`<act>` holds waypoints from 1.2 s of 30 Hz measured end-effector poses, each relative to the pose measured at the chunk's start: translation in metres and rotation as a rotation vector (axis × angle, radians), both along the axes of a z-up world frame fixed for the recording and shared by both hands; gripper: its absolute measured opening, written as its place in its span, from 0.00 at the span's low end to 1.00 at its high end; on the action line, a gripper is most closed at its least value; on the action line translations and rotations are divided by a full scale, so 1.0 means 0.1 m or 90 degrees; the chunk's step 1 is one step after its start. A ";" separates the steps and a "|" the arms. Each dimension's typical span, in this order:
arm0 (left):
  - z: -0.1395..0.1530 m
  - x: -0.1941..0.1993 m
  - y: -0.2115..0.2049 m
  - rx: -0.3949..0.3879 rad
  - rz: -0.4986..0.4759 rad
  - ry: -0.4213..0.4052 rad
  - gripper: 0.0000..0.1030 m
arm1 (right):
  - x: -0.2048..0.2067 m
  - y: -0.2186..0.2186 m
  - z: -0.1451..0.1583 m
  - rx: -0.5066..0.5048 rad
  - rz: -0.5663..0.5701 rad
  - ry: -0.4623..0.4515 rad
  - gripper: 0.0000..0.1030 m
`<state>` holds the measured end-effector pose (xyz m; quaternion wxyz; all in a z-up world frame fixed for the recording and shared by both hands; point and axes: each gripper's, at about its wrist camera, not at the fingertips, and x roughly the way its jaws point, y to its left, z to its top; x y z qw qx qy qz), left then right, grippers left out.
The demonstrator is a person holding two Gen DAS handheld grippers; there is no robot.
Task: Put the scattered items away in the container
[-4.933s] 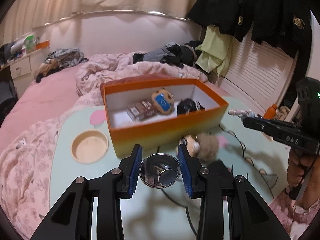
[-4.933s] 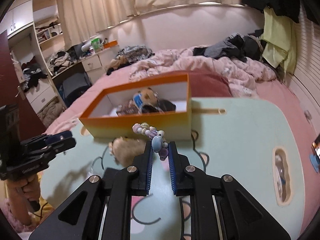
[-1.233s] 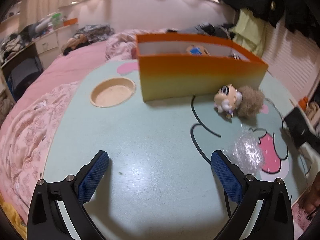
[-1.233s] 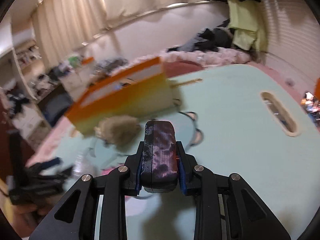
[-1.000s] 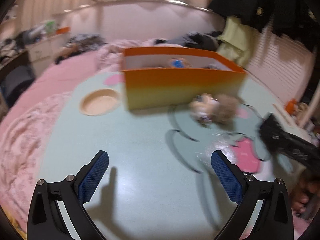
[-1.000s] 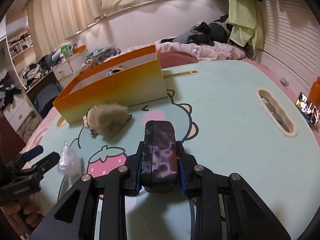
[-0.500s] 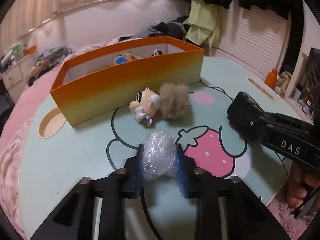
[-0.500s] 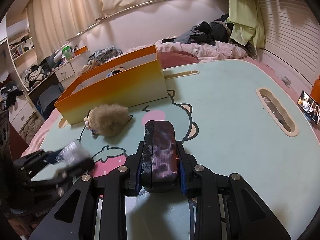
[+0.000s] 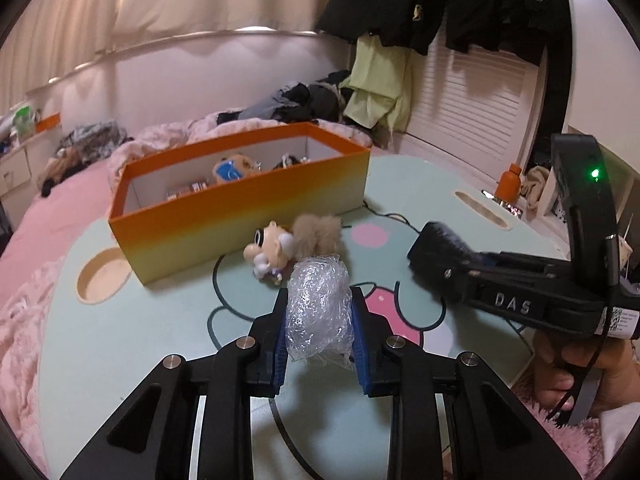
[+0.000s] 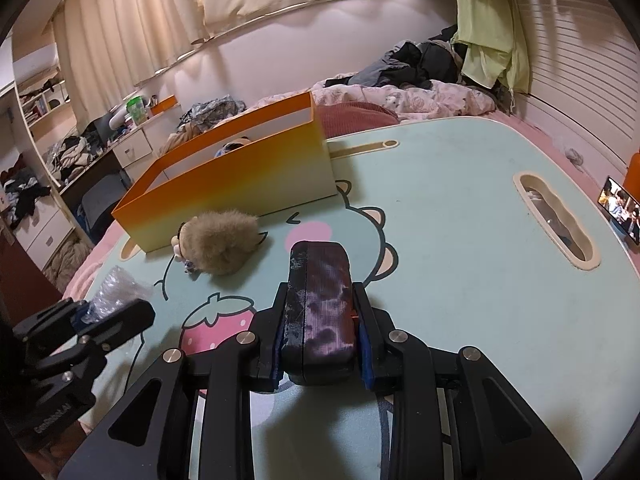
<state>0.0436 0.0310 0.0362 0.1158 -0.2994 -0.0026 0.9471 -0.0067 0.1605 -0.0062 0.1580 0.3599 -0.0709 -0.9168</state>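
Crinkled clear plastic wrap (image 9: 320, 306) sits pinched in the left gripper (image 9: 320, 320) at lower centre, while the right gripper (image 10: 320, 330) clamps a dark pouch (image 10: 320, 308), both probably held ready for the orange box (image 9: 248, 204) at upper left.

Cream curtains (image 10: 132, 28) hang along the far wall above a pale ledge, and warm, dim light falls over the whole bedroom. A bed (image 9: 52, 184) with pink covers and a rumpled quilt (image 10: 404, 98) fills the middle, with dark clothes (image 9: 296, 98) heaped at its far end and a mint tabletop (image 10: 460, 216) printed with a cartoon lying across it. White drawers (image 10: 132, 148) and cluttered shelves (image 10: 40, 104) stand on the left, while black jackets (image 9: 440, 4) and a lime garment (image 10: 492, 32) hang before white slatted doors (image 9: 472, 108) on the right.
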 end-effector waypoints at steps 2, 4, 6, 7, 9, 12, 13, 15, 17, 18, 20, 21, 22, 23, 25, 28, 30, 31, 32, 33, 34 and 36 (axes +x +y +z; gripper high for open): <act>0.06 -0.03 -0.04 0.006 0.006 0.005 0.25 | 0.00 -0.04 0.01 -0.002 0.015 -0.004 0.28; 0.14 -0.09 -0.12 0.007 0.022 0.008 0.25 | 0.00 -0.10 0.07 0.010 0.036 0.010 0.28; 0.25 -0.19 -0.24 0.006 0.048 0.011 0.25 | 0.00 -0.19 0.17 0.028 0.056 0.030 0.28; 0.32 -0.23 -0.31 0.011 0.058 0.015 0.25 | -0.01 -0.22 0.23 0.037 0.063 0.041 0.28; 0.46 -0.37 -0.44 0.027 0.072 0.020 0.25 | -0.09 -0.30 0.40 0.046 0.079 0.063 0.28; 0.67 -0.64 -0.60 0.034 0.093 0.018 0.25 | -0.32 -0.39 0.69 0.049 0.085 0.085 0.28; 0.72 -0.74 -0.63 0.034 0.097 0.014 0.25 | -0.41 -0.43 0.78 0.054 0.087 0.090 0.28; 0.78 -0.93 -0.67 0.042 0.101 0.005 0.25 | -0.63 -0.52 0.92 0.058 0.090 0.094 0.28; 0.75 -1.16 -0.70 0.047 0.111 -0.020 0.25 | -0.81 -0.58 0.99 0.055 0.093 0.088 0.28; 0.72 -1.24 -0.70 0.047 0.116 -0.031 0.25 | -0.93 -0.63 1.00 0.055 0.090 0.082 0.28; 0.63 -1.40 -0.69 0.038 0.124 -0.049 0.25 | -1.10 -0.70 0.93 0.068 0.092 0.063 0.29; 0.57 -1.47 -0.68 0.029 0.130 -0.061 0.26 | -1.17 -0.72 0.89 0.072 0.093 0.050 0.29; 0.50 -1.54 -0.67 0.018 0.137 -0.079 0.28 | -1.23 -0.73 0.83 0.075 0.095 0.037 0.29; 0.43 -1.60 -0.67 0.009 0.148 -0.104 0.39 | -1.29 -0.75 0.77 0.077 0.097 0.025 0.29; 0.35 -1.58 -0.68 0.020 0.160 -0.115 0.55 | -1.35 -0.73 0.66 0.071 0.091 0.009 0.29; 0.31 -1.44 -0.73 0.054 0.168 -0.089 0.74 | -1.28 -0.66 0.63 0.058 0.079 0.018 0.50; 0.32 -1.39 -0.76 0.054 0.182 -0.083 0.81 | -1.18 -0.63 0.68 0.068 0.059 0.046 0.59; 0.34 -1.36 -0.76 0.056 0.185 -0.082 0.81 | -1.12 -0.62 0.70 0.079 0.049 0.060 0.64; 0.36 -1.33 -0.76 0.061 0.186 -0.079 0.81 | -1.07 -0.62 0.73 0.085 0.050 0.070 0.66; 0.39 -1.27 -0.76 0.068 0.184 -0.074 0.81 | -1.01 -0.61 0.76 0.084 0.055 0.078 0.67; 0.42 -1.22 -0.75 0.072 0.182 -0.068 0.81 | -0.99 -0.62 0.80 0.081 0.058 0.080 0.67; 0.48 -1.08 -0.72 0.071 0.175 -0.058 0.84 | -0.88 -0.57 0.86 0.072 0.062 0.079 0.67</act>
